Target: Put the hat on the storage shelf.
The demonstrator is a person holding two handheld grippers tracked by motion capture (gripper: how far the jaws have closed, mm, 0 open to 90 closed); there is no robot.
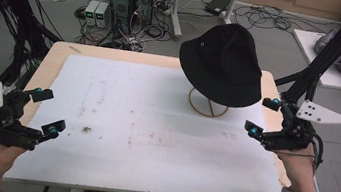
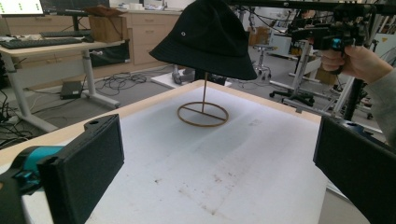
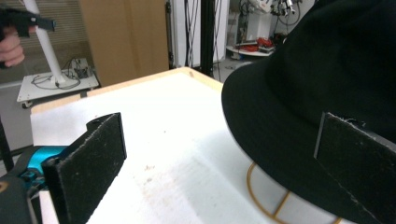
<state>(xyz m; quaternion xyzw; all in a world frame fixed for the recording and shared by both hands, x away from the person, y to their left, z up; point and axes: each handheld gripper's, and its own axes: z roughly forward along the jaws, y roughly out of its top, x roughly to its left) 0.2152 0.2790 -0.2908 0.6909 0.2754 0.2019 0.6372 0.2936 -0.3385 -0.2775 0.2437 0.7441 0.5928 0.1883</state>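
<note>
The black bucket hat [image 1: 223, 63] sits on a thin wire stand [image 1: 207, 108] toward the far right of the bench [image 1: 152, 139], its crown propped up on the upright rod so that the brim hangs free all round, clear of the white cover; that leaves an edge a claw can close on without scraping the surface. The stand's ring base lies flat on the bench, which keeps the hat steady. The right claw [image 1: 262, 116] hovers just beside the brim on its near right side, jaws spread wide and empty, aimed at the hat's edge as if lining up a pinch on the brim. The left claw [image 1: 48, 111] waits well apart at the bench's left edge, jaws likewise parted and holding nothing, probably kept clear until needed.
</note>
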